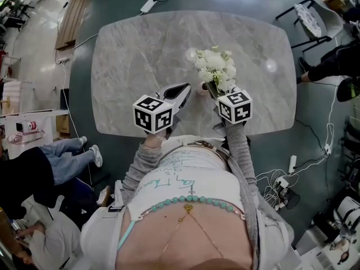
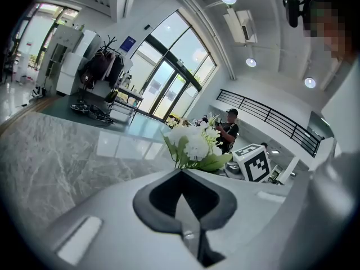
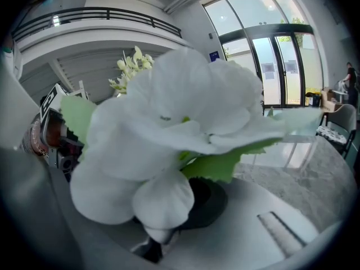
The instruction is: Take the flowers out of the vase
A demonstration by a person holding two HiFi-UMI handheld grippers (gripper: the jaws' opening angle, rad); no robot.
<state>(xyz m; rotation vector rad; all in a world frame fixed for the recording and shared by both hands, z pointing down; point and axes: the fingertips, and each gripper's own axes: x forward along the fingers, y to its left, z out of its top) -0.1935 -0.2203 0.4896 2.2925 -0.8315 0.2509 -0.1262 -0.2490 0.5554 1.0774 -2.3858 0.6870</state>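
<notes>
While the right tongs (image 1: 215, 91) pinch the flowers (image 1: 216, 66), the left tongs (image 1: 184, 88) are pressed together.
Both hover near the desk's (image 1: 129, 55) near edge.

Left tool (image 1: 181, 90), right tool (image 1: 215, 94): jaws together

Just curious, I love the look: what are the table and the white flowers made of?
The table seems to be grey marble or a marble-look slab, polished: pale veins and glossy lamp reflections show. The flowers are probably artificial, fabric or plastic: the petals look thick, smooth and uniformly white, though that's uncertain.
</notes>
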